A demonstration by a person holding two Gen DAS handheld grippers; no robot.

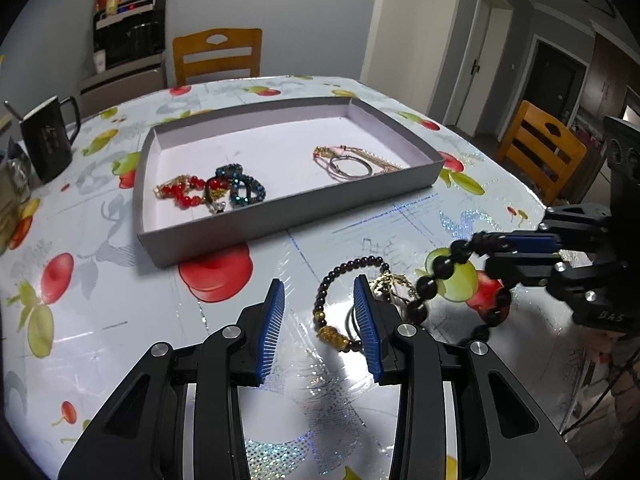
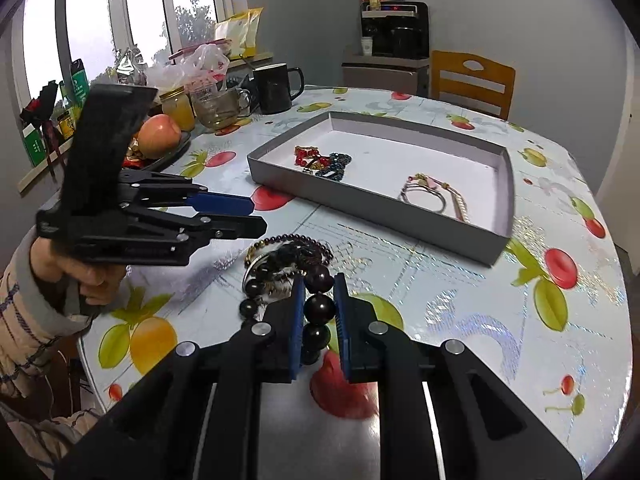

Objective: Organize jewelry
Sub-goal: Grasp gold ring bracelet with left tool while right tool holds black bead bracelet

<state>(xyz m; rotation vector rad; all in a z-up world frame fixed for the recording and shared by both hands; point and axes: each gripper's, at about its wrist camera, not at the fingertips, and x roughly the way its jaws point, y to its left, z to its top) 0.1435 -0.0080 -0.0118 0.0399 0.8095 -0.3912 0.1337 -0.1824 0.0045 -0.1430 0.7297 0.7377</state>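
A grey tray (image 1: 280, 216) (image 2: 360, 204) sits mid-table holding red and blue bead bracelets (image 1: 212, 190) (image 2: 322, 162) and a silver bangle with gold chains (image 1: 354, 160) (image 2: 430, 194). My right gripper (image 2: 319, 300) (image 1: 480, 240) is shut on a bracelet of large dark beads (image 2: 319, 307) (image 1: 440, 268), lifting one end off the table. My left gripper (image 1: 320, 316) (image 2: 256, 212) is open and empty, just above a small dark-bead bracelet with gold charms (image 1: 340, 280) (image 2: 288, 240) lying with a gold chain (image 1: 390, 282) on the table.
A black mug (image 1: 48, 136) (image 2: 276, 88) stands at the table's left. A glass cup (image 2: 218, 108), jar (image 2: 178, 108), fruit plate (image 2: 160, 136) and bags crowd the window side. Wooden chairs (image 1: 218, 54) (image 1: 540, 148) stand at the table edges.
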